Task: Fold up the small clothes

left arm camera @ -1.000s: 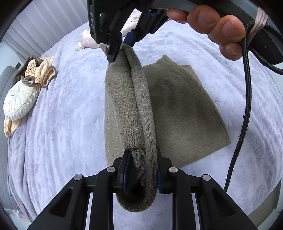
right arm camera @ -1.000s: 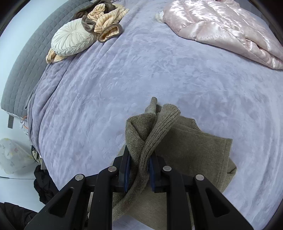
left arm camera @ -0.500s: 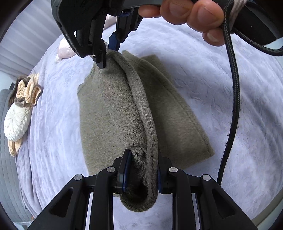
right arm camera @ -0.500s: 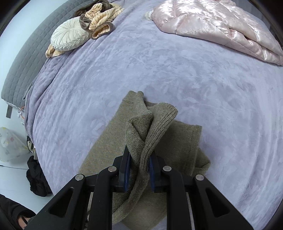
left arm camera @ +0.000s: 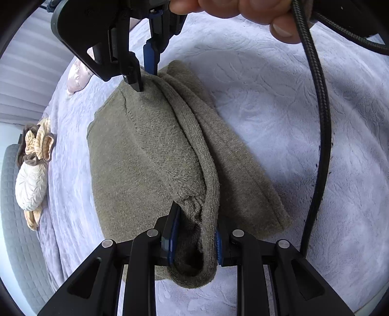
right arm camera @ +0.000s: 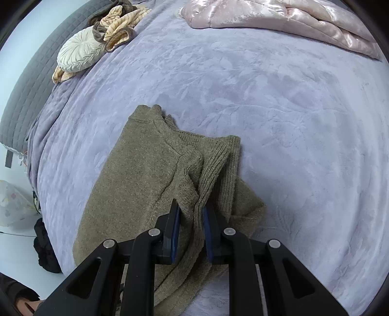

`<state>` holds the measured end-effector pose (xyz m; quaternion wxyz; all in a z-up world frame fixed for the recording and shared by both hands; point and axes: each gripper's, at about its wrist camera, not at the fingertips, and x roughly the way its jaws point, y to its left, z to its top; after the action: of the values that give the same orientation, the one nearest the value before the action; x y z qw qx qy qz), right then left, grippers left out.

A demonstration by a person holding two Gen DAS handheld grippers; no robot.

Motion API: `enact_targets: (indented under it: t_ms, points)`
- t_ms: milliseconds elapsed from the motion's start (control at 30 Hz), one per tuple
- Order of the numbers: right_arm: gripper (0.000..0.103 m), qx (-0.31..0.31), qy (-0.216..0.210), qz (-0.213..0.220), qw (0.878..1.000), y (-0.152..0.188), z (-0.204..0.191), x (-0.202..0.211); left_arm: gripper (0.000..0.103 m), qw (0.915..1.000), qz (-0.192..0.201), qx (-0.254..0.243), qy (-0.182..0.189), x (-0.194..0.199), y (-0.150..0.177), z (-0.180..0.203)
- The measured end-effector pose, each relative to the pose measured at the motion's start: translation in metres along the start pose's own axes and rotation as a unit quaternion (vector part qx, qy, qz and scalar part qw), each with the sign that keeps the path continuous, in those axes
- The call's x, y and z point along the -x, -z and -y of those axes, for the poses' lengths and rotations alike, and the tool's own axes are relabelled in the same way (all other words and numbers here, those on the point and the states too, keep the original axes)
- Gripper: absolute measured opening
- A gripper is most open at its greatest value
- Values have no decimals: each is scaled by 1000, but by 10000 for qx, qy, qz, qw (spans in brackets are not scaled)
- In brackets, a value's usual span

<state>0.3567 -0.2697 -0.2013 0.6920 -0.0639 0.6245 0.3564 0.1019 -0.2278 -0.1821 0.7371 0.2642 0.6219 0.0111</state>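
Bed with lavender plush blanket [right arm camera: 279, 102], leaf-embossed, fills both views. Olive knit sweater [right arm camera: 136, 175] is the landmark, lying folded near the middle of the blanket, most of it flat on the bed.

Left gripper [left arm camera: 194, 239]: jaws narrowed, clamped on a bunched ribbed edge of the sweater; fabric loops out below the blue pads. From there a thick rolled hem runs away across the top of the sweater to the right gripper [left arm camera: 143, 73], seen at the far end in the left wrist view, fingers pinched on the sweater's far corner. A person's hand [left arm camera: 233, 12] wraps that gripper's handle; black braided cable [left arm camera: 321, 145] hangs down past the sweater's right side.

Right gripper [right arm camera: 190, 229] in its own view: jaws narrowed, shut on a fold of sweater where plain knit meets the ribbed band. Fabric trails under the gripper body.

Beyond the sweater, far left: round cream cushion [right arm camera: 77, 54] with a tan and brown striped bundle [right arm camera: 119, 26] touching it, against a grey quilted headboard [right arm camera: 31, 80]. Beyond the sweater, far right: shiny pink quilt [right arm camera: 279, 19], crumpled. Left of the sweater, off the bed edge: dark cloth pile [right arm camera: 45, 245] on the floor.
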Motion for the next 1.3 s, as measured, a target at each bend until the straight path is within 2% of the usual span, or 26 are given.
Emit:
enact_targets:
  t_ms: [100, 200, 367, 400, 467, 500, 533, 567, 700, 733, 767, 800, 833, 900, 933, 967, 1000, 1067, 1133, 1267, 1300]
  points:
    - [20, -136, -39, 66, 9999, 4, 11, 1, 25, 10000, 3, -32, -3, 2, -1, 7]
    - [12, -292, -46, 151, 9994, 6, 21, 3, 25, 9999, 14, -127, -41, 1, -1, 11]
    - [13, -501, -172, 58, 9986, 9, 29, 6, 25, 9999, -11, -103, -18, 0, 3, 11]
    - [18, -619, -279, 34, 9977, 11, 32, 8, 25, 9999, -2, -106, -15, 0, 4, 10]
    - [38, -782, -456, 60, 9959, 14, 35, 12, 25, 10000, 26, -86, -5, 0, 6, 8]
    - [62, -825, -493, 133, 9953, 15, 37, 15, 25, 10000, 46, -80, 2, 1, 7, 8]
    - [73, -862, -483, 199, 9949, 16, 38, 17, 25, 10000, 59, -71, 11, 2, 9, 6]
    - [73, -882, -487, 271, 9945, 16, 38, 18, 25, 10000, 72, -54, 21, 3, 10, 5]
    - [72, -893, -484, 373, 9941, 7, 36, 9, 25, 9999, 119, -28, 89, 5, 11, 1]
    - [67, -900, -502, 314, 9942, 4, 35, 3, 25, 9998, 133, -27, 112, 6, 12, 1]
    - [60, -866, -516, 253, 9946, 2, 32, -3, 22, 9998, 164, -24, 149, 9, 12, 0]
    - [33, -786, -483, 152, 9956, -1, 28, -10, 20, 9996, 204, -26, 182, 13, 12, -1]
    - [18, -730, -432, 85, 9964, -2, 26, -13, 17, 9994, 251, -31, 236, 17, 11, -2]
    - [16, -566, -335, 124, 9978, -3, 19, -10, 17, 9985, 436, -9, 334, 33, 8, -4]
    - [16, -440, -305, 201, 9984, -3, 15, -4, 14, 9979, 530, -17, 374, 39, 7, -3]
    - [15, -351, -324, 308, 9984, -2, 13, 5, 5, 9970, 605, -67, 483, 45, 5, -1]
    - [15, -327, -400, 391, 9979, -2, 12, 13, 3, 9964, 608, -119, 573, 46, 3, 3]
    - [15, -305, -468, 447, 9974, 0, 15, 22, 3, 9970, 471, -172, 586, 39, 1, 12]
    - [15, -239, -234, 301, 9990, 2, 17, 14, 3, 9972, 331, -170, 652, 31, 5, 14]
    - [17, -378, 188, 25, 9991, 7, 27, -8, 4, 9937, 374, 4, 1058, 33, 25, -1]
    - [26, -454, 115, 18, 9989, 8, 28, -9, 11, 9933, 401, 84, 1076, 36, 31, -9]
